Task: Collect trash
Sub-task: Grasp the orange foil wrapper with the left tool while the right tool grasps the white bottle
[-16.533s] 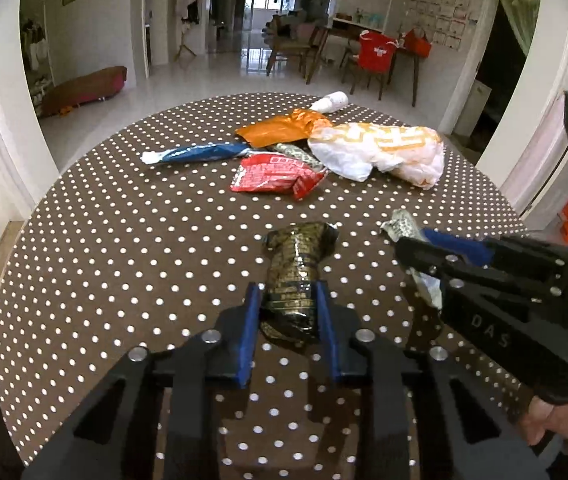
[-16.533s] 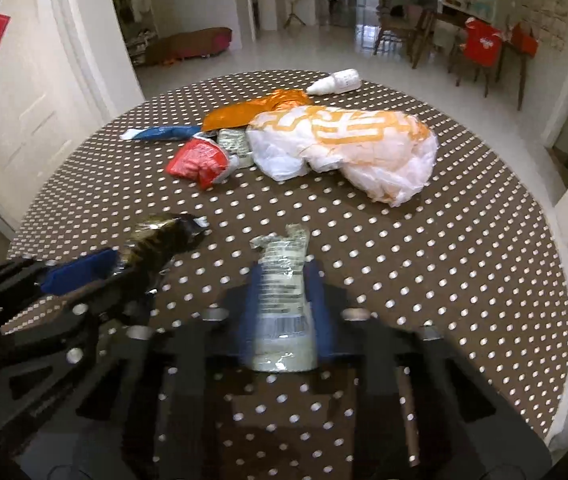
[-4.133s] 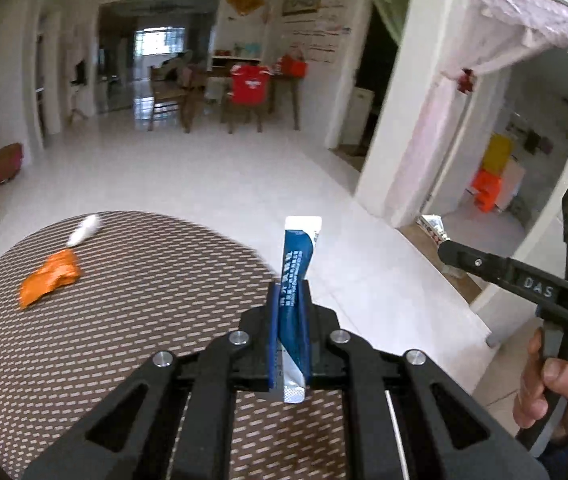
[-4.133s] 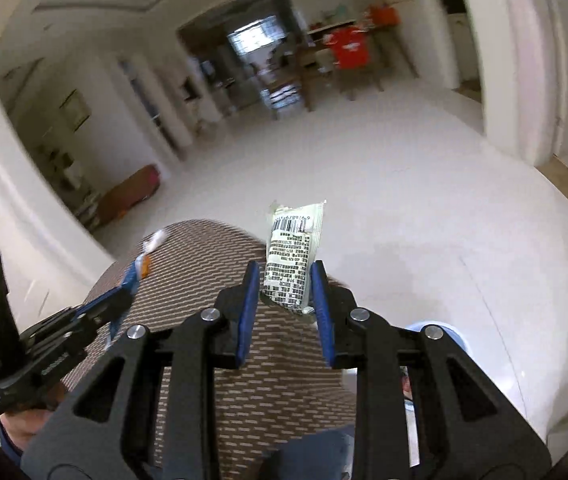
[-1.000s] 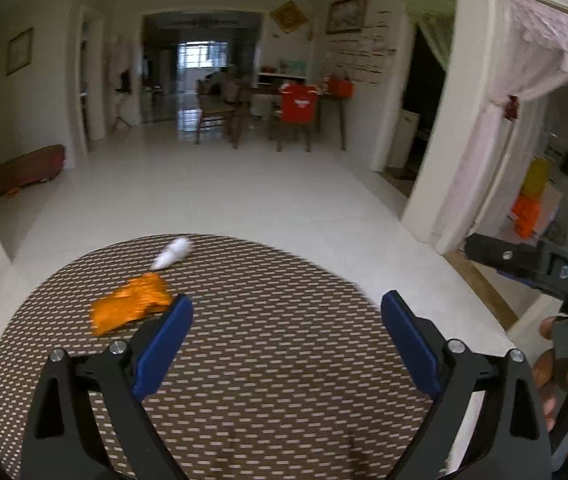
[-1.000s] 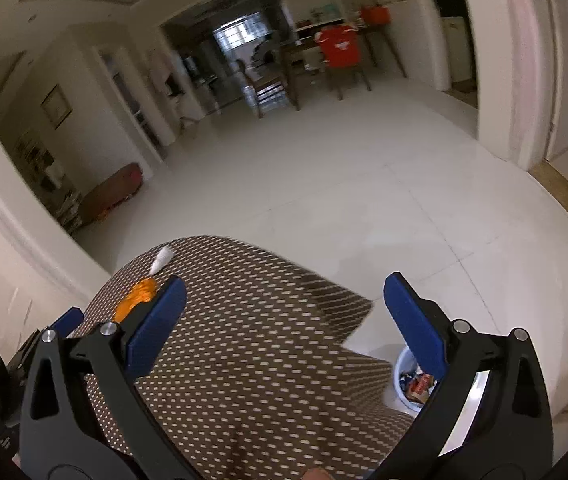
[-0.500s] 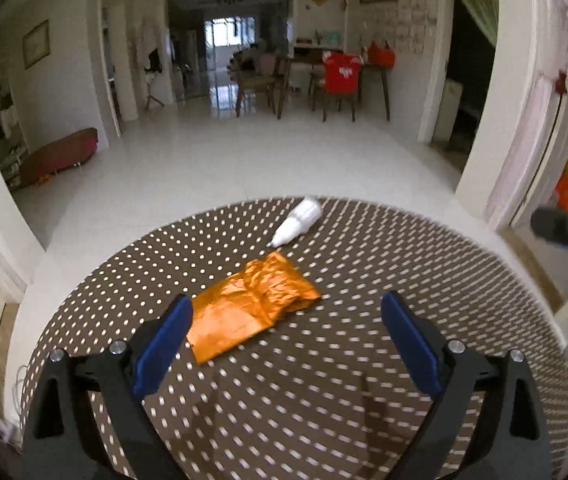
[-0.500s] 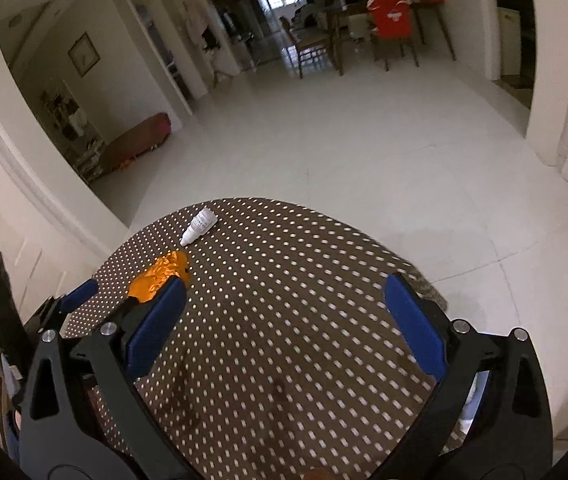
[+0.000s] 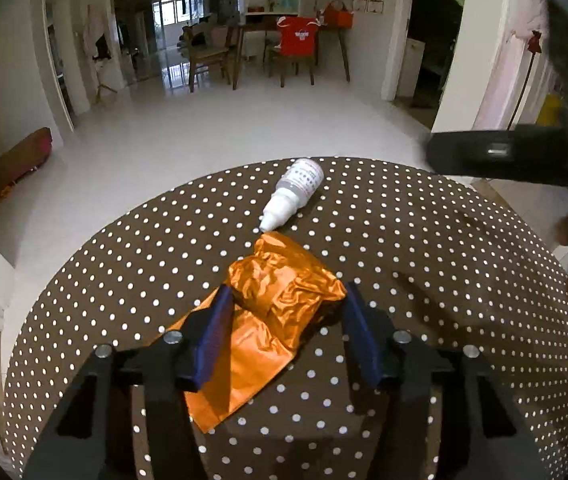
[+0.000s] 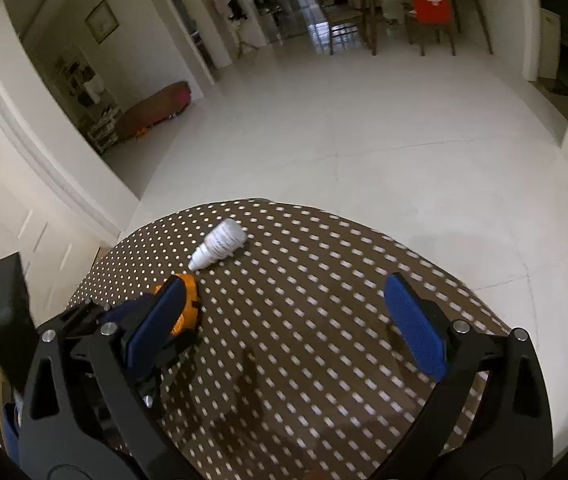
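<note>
A crumpled orange foil wrapper [image 9: 271,312] lies on the brown polka-dot round table [image 9: 424,280]. My left gripper [image 9: 288,320] is open, its blue pads on either side of the wrapper's bunched end. A small white bottle [image 9: 294,192] lies on its side just beyond the wrapper. In the right wrist view my right gripper [image 10: 284,316] is wide open and empty above the table [image 10: 324,320]; the bottle [image 10: 221,242] lies ahead to its left, and the wrapper [image 10: 185,300] shows partly behind its left finger.
The right gripper's body [image 9: 524,156] crosses the right side of the left wrist view. The left gripper's body [image 10: 95,340] sits at lower left in the right wrist view. White tiled floor [image 10: 364,140] surrounds the table; chairs and a desk [image 9: 284,52] stand far back.
My left gripper has dropped down and forward so its jaws now straddle the orange wrapper, and they have narrowed. My right gripper has moved closer over the table, still wide open.
</note>
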### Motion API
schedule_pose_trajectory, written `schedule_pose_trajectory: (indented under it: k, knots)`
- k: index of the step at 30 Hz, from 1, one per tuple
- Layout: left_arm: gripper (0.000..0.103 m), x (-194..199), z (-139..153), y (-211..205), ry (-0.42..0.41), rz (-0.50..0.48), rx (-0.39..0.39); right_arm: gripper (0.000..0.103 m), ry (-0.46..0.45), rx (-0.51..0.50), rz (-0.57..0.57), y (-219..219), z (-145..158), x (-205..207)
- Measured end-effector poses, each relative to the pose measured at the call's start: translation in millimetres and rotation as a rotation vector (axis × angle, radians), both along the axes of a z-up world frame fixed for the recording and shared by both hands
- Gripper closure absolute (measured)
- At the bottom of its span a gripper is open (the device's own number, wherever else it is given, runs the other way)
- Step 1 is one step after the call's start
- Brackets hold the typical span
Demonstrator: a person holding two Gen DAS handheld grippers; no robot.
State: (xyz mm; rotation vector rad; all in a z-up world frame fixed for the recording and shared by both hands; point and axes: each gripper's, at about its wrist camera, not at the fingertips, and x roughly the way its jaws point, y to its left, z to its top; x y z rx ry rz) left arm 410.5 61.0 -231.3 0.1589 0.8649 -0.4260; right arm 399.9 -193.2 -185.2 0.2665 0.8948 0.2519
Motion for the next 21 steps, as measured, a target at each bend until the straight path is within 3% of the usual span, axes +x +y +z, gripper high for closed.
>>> schedule_pose_trajectory:
  k: [4,7,10,11,13,16,21]
  knots:
    - [0.067,-11.5,2.9,13.5,0.009,0.032,-0.039,0.006,0.011,-0.042,0.068,32.9,-11.7,24.2]
    - [0.067,-16.8,0.8,26.7,0.015,0.076,-0.064,0.008,0.014,-0.050,0.106,56.0,-20.9,37.5]
    - [0.067,-22.5,-0.4,33.7,0.014,0.104,-0.067,0.019,0.009,-0.071,0.114,72.2,-25.9,46.1]
    - [0.066,-25.3,0.0,36.3,0.010,0.111,-0.064,0.028,0.017,-0.087,0.121,77.8,-29.6,49.6]
    - [0.059,-28.0,1.3,38.0,-0.001,0.125,-0.057,0.049,0.008,-0.125,0.126,85.4,-32.7,51.9]
    - [0.026,-28.0,6.6,39.8,-0.034,0.154,-0.032,0.052,0.004,-0.133,0.139,89.2,-34.1,48.2]
    - [0.024,-9.0,7.0,35.6,-0.037,0.141,-0.002,0.052,0.014,-0.077,0.117,67.6,-32.3,29.7]
